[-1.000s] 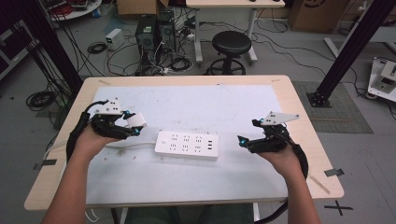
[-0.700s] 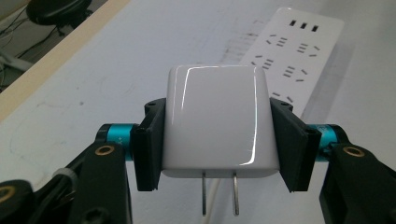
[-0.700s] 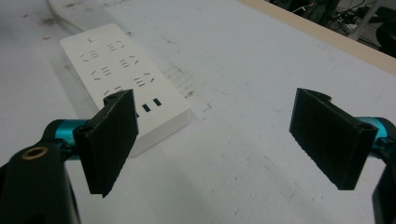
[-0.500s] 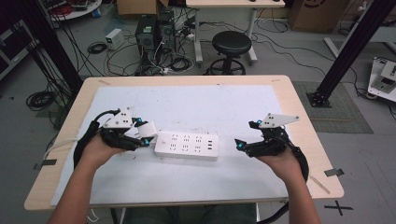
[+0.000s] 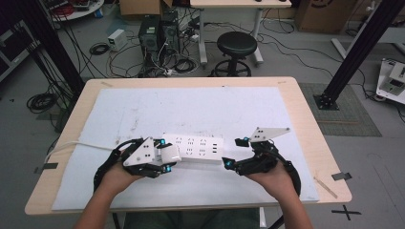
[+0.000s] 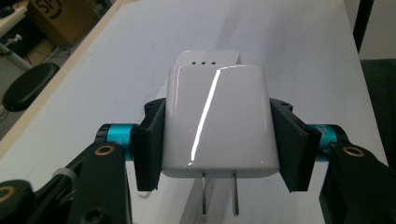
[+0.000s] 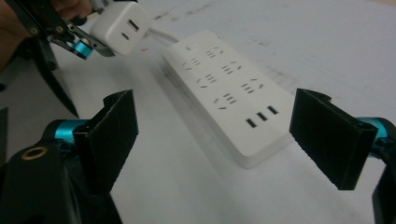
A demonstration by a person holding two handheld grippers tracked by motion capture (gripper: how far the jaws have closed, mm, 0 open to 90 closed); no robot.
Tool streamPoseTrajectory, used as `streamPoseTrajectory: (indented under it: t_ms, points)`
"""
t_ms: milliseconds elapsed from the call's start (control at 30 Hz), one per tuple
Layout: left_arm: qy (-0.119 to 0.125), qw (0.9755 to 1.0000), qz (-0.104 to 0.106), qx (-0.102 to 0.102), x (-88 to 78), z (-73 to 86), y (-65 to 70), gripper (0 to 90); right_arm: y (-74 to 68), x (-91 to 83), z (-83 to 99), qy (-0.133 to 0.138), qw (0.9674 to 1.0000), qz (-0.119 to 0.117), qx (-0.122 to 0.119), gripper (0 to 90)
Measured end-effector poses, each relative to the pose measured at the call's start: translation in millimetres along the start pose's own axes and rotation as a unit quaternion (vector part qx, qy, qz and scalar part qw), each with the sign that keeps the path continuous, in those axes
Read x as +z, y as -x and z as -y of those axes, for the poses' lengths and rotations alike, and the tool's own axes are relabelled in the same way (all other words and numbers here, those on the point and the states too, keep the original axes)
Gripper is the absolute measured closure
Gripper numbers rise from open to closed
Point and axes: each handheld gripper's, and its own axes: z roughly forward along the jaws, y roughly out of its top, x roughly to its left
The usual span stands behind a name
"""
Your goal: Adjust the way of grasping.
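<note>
While the left gripper [image 5: 165,160] is hovering by the left end of the power strip [image 5: 196,149] in the high view, its jaws are clamping the white charger [image 6: 217,121] in its own view, and the right gripper [image 7: 212,135] is waiting wide open beside the strip, so the prongs [image 6: 219,193] risk missing the slots and pushing the unheld strip.

both forearms come in from the bottom edge of the high view, angled inward toward each other. left hand [image 5: 116,177] wraps the left gripper [image 5: 165,162] from behind, gripper lying about level, pointing toward the right. its fingers [image 6: 149,142] are pressed flat on both sides of a charger [image 6: 217,119], prongs facing the camera side. right hand [image 5: 271,179] holds the right gripper [image 5: 234,152] low, pointing left toward the other gripper, grey plate on top tipped up. right fingers [image 7: 109,135] stand wide apart, nothing between the pads. grippers near each other, not touching.
</note>
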Motion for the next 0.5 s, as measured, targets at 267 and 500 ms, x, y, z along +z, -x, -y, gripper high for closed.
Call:
streamPoseTrajectory:
  t_ms: [267, 500]
  points:
    - [0.031, 0.9993, -0.006, 0.019, 16.4, -5.3, 28.0, 42.5, -13.5, 21.3, 0.2, -0.003, 0.9987, -0.047, 0.018, 15.8]
    - [0.050, 0.9968, -0.021, 0.059, 21.5, -12.8, 41.3, 42.5, -27.6, 37.0, -0.1, -0.010, 0.9945, -0.096, 0.040, 15.8]
